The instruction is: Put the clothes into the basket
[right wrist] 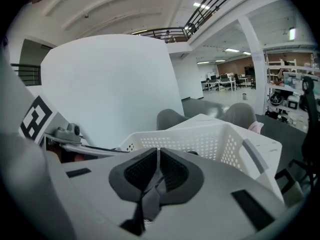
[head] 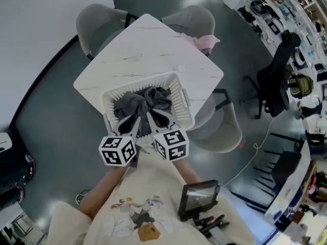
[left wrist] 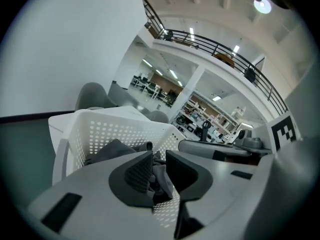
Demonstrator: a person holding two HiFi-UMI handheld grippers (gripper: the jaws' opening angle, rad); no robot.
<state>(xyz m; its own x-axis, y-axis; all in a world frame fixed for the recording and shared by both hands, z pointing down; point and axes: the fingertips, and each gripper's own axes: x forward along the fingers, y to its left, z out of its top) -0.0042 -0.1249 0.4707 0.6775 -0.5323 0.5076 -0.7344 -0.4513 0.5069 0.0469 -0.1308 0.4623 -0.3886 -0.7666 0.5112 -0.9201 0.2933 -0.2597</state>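
- Grey cloth (right wrist: 150, 196) is hanging from my right gripper (right wrist: 157, 166), whose jaws are pressing almost fully together on a thin fold of it.
- My left gripper (left wrist: 159, 171) is standing a little wider. A thicker bunch of the same cloth is filling the gap, and the pads are bearing on it.
- Both grippers are hovering side by side over the near rim of the basket (head: 182, 93). The cloth is running straight down and forward from my fingertips into it, so most of it is already lying inside.
- I am judging that letting go is all this piece is waiting for, since it is hanging directly over the basket and not over the rim.
- Pink cloth (head: 205, 41) is lying beyond the basket at the far right corner of the table (head: 138, 45), well apart from both grippers. My right gripper is sitting nearer to it.
- I am counting two grippers, one basket, one grey cloth, one pink cloth, one table and three grey chairs (head: 97, 19) around it.
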